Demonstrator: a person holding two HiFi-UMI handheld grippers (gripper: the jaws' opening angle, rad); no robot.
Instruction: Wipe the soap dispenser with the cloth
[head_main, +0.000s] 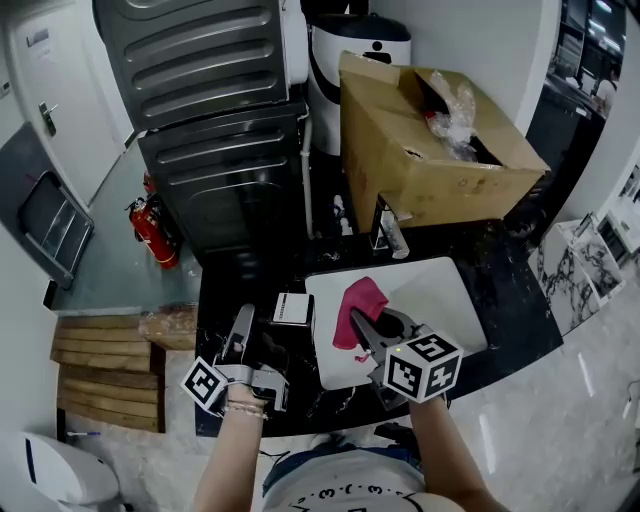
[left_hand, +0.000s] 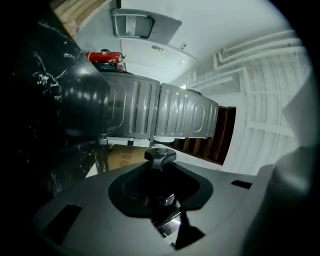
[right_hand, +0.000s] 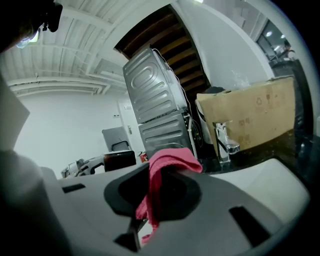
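2 firm grips: left gripper (head_main: 244, 326) clamps the dark, faceted-capped soap dispenser (left_hand: 160, 156) over the black bench (head_main: 510, 272), front-left corner; right gripper (head_main: 366, 327) pinches the crumpled pink cloth (head_main: 357, 303) above the white sink (head_main: 445, 290), left edge.

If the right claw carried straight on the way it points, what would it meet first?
Probably the lower grey machine: the right claw, shut on the pink cloth, aims left of the tap. Depth is unclear.
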